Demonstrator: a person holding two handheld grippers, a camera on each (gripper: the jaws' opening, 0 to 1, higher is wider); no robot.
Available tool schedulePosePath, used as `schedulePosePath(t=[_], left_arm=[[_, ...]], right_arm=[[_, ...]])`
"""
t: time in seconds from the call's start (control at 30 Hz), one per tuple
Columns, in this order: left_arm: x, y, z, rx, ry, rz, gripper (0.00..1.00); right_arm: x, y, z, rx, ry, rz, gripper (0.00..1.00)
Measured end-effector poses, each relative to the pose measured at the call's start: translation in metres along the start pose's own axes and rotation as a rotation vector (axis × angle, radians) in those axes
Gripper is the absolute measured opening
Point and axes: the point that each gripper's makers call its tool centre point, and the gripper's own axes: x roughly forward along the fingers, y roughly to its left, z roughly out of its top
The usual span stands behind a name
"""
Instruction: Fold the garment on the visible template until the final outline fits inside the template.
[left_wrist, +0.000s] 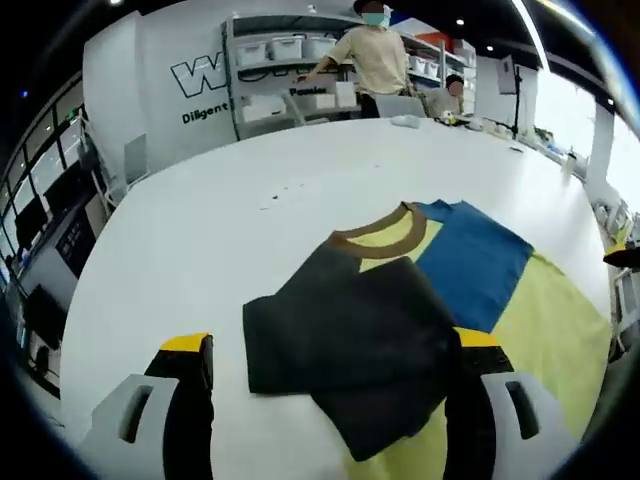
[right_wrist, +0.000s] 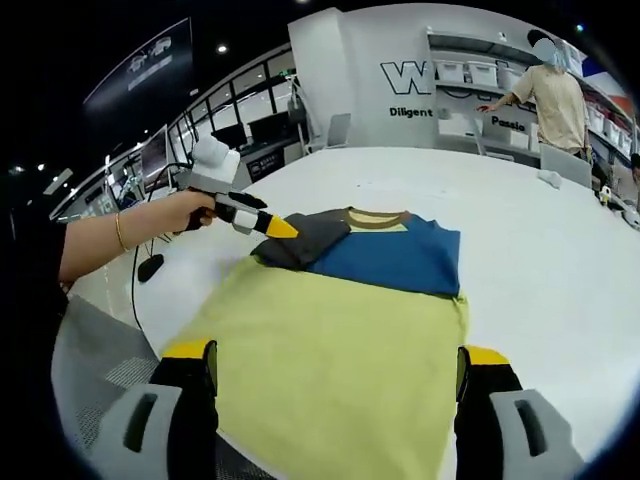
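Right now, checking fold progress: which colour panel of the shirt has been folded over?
The dark grey panel: it lies doubled over the shirt, while the blue and yellow panels lie flat.

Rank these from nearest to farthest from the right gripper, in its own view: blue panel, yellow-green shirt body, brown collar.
1. Yellow-green shirt body, directly between the open right gripper jaws.
2. Blue panel, beyond it, mid-table.
3. Brown collar, at the shirt's far edge.

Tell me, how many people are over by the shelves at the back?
2. One person in a pale yellow shirt stands at the shelves; another person sits to the side of the first, lower down. Others may be hidden behind them.
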Motion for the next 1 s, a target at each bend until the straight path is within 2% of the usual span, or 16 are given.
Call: schedulePosePath(t=[0.1, 0.27, 0.33, 0.5, 0.67, 0.77, 1.0], left_arm=[[0.001, 0.009, -0.004, -0.054, 0.015, 0.017, 0.83], [0.001, 0.021, -0.014, -0.086, 0.04, 0.047, 0.7], [0.002, 0.023, -0.019, -0.115, 0.047, 0.04, 0.7], [0.001, 0.03, -0.026, -0.102, 0.069, 0.057, 0.62], [0.002, 0.029, -0.031, -0.137, 0.079, 0.037, 0.46], [0.002, 0.029, -0.035, -0.147, 0.089, 0.037, 0.41], [0.005, 0.03, -0.038, -0.149, 0.1, 0.047, 0.37]], right_arm=[[0.0, 0.0, -0.001, -0.005, 0.005, 0.003, 0.99], [0.0, -0.003, 0.001, 0.005, -0.007, -0.006, 0.99], [-0.001, -0.004, 0.001, 0.006, -0.009, -0.008, 0.99], [-0.001, -0.007, 0.0, 0.011, -0.008, -0.016, 0.99], [-0.001, -0.009, -0.001, 0.021, -0.008, -0.022, 0.99], [-0.002, -0.01, 0.0, 0.021, -0.013, -0.024, 0.99], [-0.003, -0.007, -0.005, 0.009, 0.005, -0.011, 0.99]])
